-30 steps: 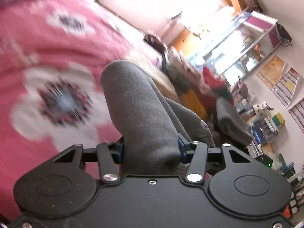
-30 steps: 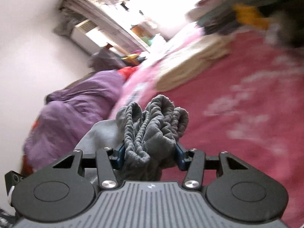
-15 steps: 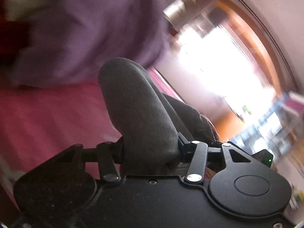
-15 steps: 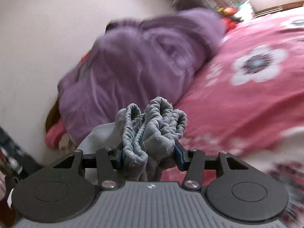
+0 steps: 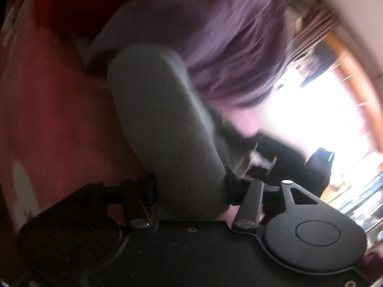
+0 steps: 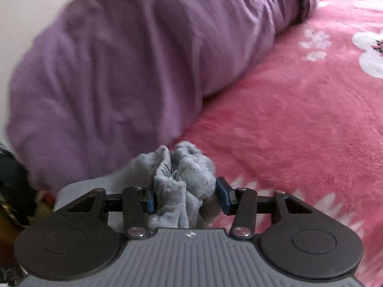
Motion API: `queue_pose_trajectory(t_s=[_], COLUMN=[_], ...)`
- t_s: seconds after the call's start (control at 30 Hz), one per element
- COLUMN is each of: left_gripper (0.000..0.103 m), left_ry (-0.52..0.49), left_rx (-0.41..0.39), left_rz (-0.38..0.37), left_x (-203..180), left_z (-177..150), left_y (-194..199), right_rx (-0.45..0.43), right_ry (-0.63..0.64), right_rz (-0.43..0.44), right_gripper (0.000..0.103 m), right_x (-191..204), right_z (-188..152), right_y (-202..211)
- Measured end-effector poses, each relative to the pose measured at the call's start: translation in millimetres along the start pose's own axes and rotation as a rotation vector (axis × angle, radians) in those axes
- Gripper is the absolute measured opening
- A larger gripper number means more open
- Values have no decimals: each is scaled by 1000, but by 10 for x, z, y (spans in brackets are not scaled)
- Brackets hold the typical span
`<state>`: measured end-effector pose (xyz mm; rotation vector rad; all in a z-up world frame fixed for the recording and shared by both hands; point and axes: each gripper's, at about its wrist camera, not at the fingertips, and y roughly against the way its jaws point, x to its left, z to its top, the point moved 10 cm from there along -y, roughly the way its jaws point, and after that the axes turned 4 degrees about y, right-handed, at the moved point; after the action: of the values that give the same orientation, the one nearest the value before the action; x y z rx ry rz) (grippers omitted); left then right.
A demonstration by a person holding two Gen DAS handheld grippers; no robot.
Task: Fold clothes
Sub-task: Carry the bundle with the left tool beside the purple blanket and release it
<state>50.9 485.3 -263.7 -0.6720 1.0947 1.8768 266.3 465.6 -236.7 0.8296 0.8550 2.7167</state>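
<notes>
Both tools pinch one grey garment (image 6: 182, 179). Left tool (image 5: 189, 191): fingers pressed onto a smooth rounded fold of the grey cloth, which runs up toward 11 o'clock. Right tool (image 6: 184, 196): fingers clamped on a bunched, gathered edge, possibly a waistband.

Change over the last second: both views swung off the open pink flowered bedspread (image 6: 299, 131) toward the purple duvet (image 6: 119, 59), now filling 10 to 1 o'clock in the right view and 12 to 2 o'clock in the left. Right-tool bunch sits lower, close above the bedspread. Left view heavily blurred.

Judgement: garment is carried between the tools to the duvet end of the bed, probably for laying out or stacking. Fold state not visible.
</notes>
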Motion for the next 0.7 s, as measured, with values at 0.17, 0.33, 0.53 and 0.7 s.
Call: queue_pose_trajectory(t_s=[0.17,0.33,0.53,0.7], left_gripper=[56,56,57,56], left_ry=[-152,-336,-362,-442], left_rx=[-4,-24,129,18], left_rz=[53,100,132,175], left_x=[-62,-192,-38,-78], left_z=[93,183,11,291], left_y=[241,477,504,890], right_rx=[-34,-226,-176,-56], right_ry=[196,311,508,584], right_rz=[-64,-160,-78,-74], right_gripper=[58,60,50,37], right_x=[251,529,1068,1097], right_z=[91,184,-265,-634], right_y=[203,773,848,578])
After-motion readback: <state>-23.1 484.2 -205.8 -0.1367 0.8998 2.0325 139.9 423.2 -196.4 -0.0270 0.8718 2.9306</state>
